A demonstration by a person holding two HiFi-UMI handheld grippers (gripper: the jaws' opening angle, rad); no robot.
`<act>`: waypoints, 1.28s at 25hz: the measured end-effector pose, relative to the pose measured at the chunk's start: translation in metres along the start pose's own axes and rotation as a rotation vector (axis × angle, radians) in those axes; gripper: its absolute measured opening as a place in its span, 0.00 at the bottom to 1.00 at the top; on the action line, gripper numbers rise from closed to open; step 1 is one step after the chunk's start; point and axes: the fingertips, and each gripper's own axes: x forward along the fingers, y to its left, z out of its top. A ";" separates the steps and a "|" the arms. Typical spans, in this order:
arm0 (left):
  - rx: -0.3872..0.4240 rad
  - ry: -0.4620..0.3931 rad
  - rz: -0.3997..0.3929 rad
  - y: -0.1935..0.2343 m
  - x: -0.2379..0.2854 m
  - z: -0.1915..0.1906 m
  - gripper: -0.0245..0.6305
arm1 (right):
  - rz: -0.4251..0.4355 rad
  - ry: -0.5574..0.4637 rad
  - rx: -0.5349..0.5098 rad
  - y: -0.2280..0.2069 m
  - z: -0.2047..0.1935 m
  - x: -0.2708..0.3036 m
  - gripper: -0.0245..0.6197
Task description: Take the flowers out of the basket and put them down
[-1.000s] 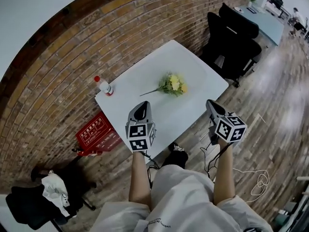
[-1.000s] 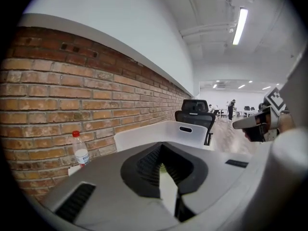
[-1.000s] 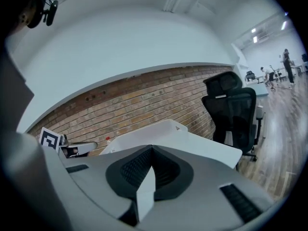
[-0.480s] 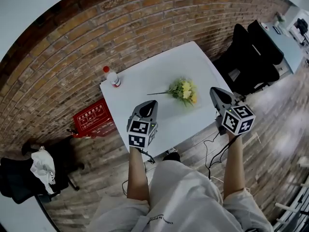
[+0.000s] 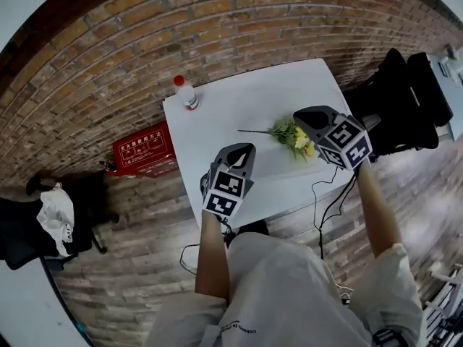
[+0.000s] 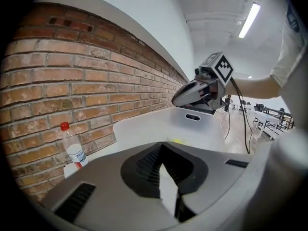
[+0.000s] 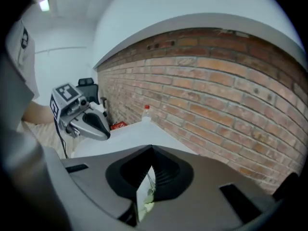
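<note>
- The flowers (image 5: pixel 293 134), a small bunch of yellow and green, lie on their side on the white table (image 5: pixel 231 121), near its right end. The thin stem points to the left.
- The right gripper (image 5: pixel 300 116) hangs just above the blooms and hides a part of them. Its jaws are pressed together and hold nothing.
- The left gripper (image 5: pixel 248 150) is above the near edge of the table, also closed and empty.
- A bottle (image 5: pixel 187 92) with a red cap stands at the far left corner, well apart from the flowers.
- Open table surface lies between the bottle and the flowers. The brick wall (image 5: pixel 181 35) is behind, and black chairs (image 5: pixel 409 100) stand at the right.
</note>
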 end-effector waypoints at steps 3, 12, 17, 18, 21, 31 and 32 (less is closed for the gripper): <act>-0.008 0.002 -0.006 0.000 0.001 -0.003 0.07 | 0.097 0.127 -0.101 0.009 -0.021 0.046 0.07; 0.063 0.019 -0.061 -0.003 0.000 -0.007 0.07 | 0.263 0.381 -0.245 0.026 -0.098 0.141 0.12; 0.057 -0.011 -0.079 -0.006 0.000 -0.005 0.07 | 0.319 0.469 -0.320 0.030 -0.133 0.173 0.19; 0.048 -0.020 -0.083 -0.006 -0.001 -0.005 0.07 | 0.322 0.480 -0.333 0.030 -0.141 0.180 0.19; 0.011 -0.045 -0.092 -0.003 -0.004 -0.004 0.07 | 0.331 0.529 -0.335 0.029 -0.167 0.196 0.22; -0.008 -0.063 -0.072 -0.005 -0.008 -0.007 0.07 | 0.293 0.653 -0.375 0.029 -0.204 0.212 0.23; -0.007 -0.065 -0.067 -0.005 -0.008 -0.007 0.07 | 0.294 0.658 -0.382 0.028 -0.207 0.213 0.23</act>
